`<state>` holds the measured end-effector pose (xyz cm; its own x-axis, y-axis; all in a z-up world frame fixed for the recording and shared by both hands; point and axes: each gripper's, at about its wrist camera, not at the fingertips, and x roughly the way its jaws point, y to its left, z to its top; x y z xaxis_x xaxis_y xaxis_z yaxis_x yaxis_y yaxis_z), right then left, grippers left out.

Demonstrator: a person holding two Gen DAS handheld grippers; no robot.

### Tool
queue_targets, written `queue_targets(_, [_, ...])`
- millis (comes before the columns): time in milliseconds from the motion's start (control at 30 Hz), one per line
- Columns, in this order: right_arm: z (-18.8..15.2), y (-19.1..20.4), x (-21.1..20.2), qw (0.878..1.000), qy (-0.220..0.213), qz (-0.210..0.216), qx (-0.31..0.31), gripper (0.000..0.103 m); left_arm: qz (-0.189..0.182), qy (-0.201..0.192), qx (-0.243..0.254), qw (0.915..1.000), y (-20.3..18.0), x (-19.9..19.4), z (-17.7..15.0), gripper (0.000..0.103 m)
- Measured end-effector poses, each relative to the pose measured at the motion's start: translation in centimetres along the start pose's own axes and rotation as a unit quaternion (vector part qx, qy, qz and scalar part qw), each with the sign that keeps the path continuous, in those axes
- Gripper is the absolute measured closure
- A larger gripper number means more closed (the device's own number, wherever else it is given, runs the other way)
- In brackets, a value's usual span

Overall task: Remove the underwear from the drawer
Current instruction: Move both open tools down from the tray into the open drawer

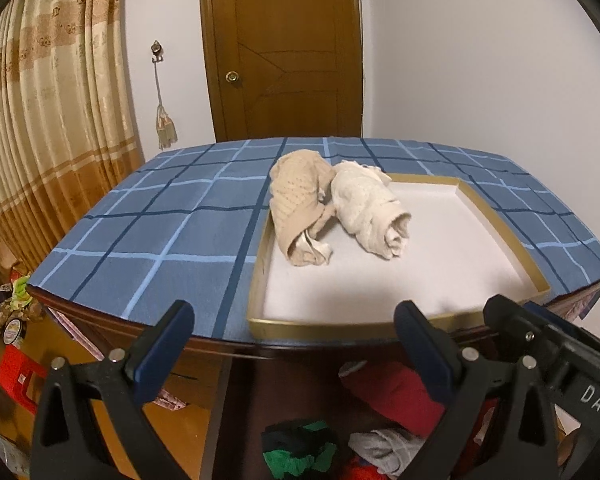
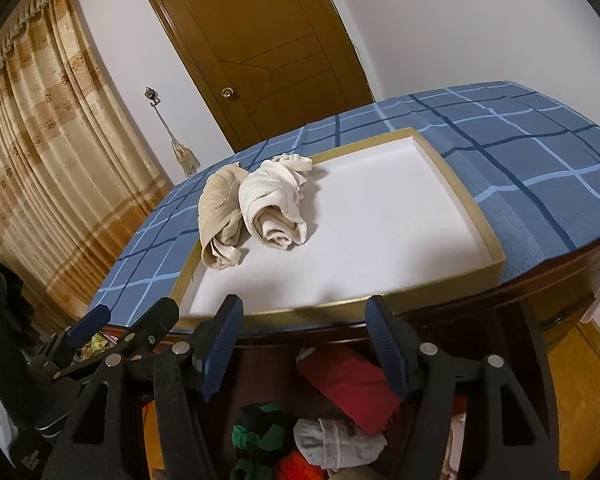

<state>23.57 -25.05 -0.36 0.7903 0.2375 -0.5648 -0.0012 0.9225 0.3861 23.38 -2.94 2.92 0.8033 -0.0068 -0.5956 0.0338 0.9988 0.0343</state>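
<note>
Left gripper [image 1: 294, 338]: jaws spread wide, nothing between the blue pads, touching nothing; it hangs above the open drawer, just short of the tabletop's front edge.
Right gripper [image 2: 304, 332]: jaws apart at a middling width, empty, no contact; it sits just beside the left gripper, over the same drawer.
Drawer [image 2: 496, 344]: pulled out below the tabletop, dark wooden walls; inside lie a folded red piece [image 2: 348, 384], a green-and-black roll [image 2: 260, 428] and a grey-white piece [image 2: 336, 440], packed close together.
Tray [image 1: 496, 216]: shallow, gold-rimmed, white inside, lying on the blue checked cloth [image 1: 160, 220] with its near rim at the table's front edge.
Tray contents: a beige rolled underwear [image 1: 300, 204] draped over the left rim, and a cream rolled underwear [image 1: 372, 208] touching it on the right.
Open room: the near and right parts of the tray are bare white; the cloth left of the tray is bare.
Surroundings: curtain [image 1: 40, 120] at left, wooden door [image 1: 280, 48] behind the table.
</note>
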Motion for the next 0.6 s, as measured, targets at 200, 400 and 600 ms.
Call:
queue_targets(200, [-0.9, -0.4, -1.0, 1.000, -0.005, -0.001, -0.002, 0.037, -0.009, 0.001, 0.001, 1.0000, -0.3, -0.7, -1.0, 0.001])
queue_targets(400, [-2.0, -1.2, -1.8, 1.000, -0.002, -0.002, 0.003, 0.037, -0.012, 0.004, 0.014, 0.9998, -1.1, -1.3, -2.2, 0.001])
queue_targets(600, [-2.6, -1.9, -2.7, 1.000, -0.003, -0.003, 0.006, 0.037, -0.020, 0.011, 0.012, 0.9997, -1.6, -1.7, -3.4, 0.001])
